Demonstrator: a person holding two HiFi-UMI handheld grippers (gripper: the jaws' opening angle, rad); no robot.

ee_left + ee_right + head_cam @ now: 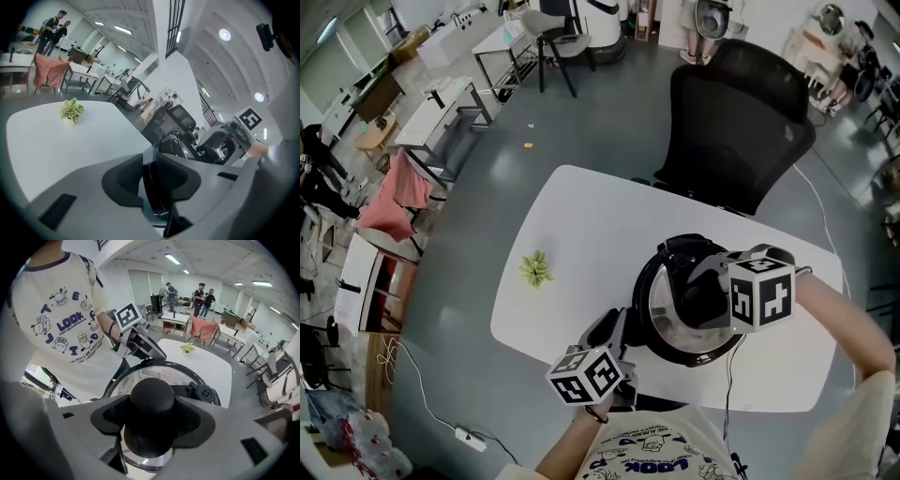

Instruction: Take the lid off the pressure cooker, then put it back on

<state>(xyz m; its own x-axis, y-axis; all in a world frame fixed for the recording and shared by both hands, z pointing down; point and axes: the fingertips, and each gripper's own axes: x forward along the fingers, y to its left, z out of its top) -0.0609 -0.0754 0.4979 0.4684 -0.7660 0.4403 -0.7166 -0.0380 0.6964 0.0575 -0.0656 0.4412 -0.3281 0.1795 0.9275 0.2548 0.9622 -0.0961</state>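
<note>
Two grips: my right claw (152,422) pinches the round matte knob (151,394) on the shiny lid (129,383); my left claw (150,180) clamps the black cooker handle (157,199).

A small green plant (535,268) sits on the white table (581,225) (black office chair (736,122) beyond).

Your white T-shirt (47,296) reads "LOOK" in dark blue letters among cartoon figures; the curved line beneath is too small to read.
</note>
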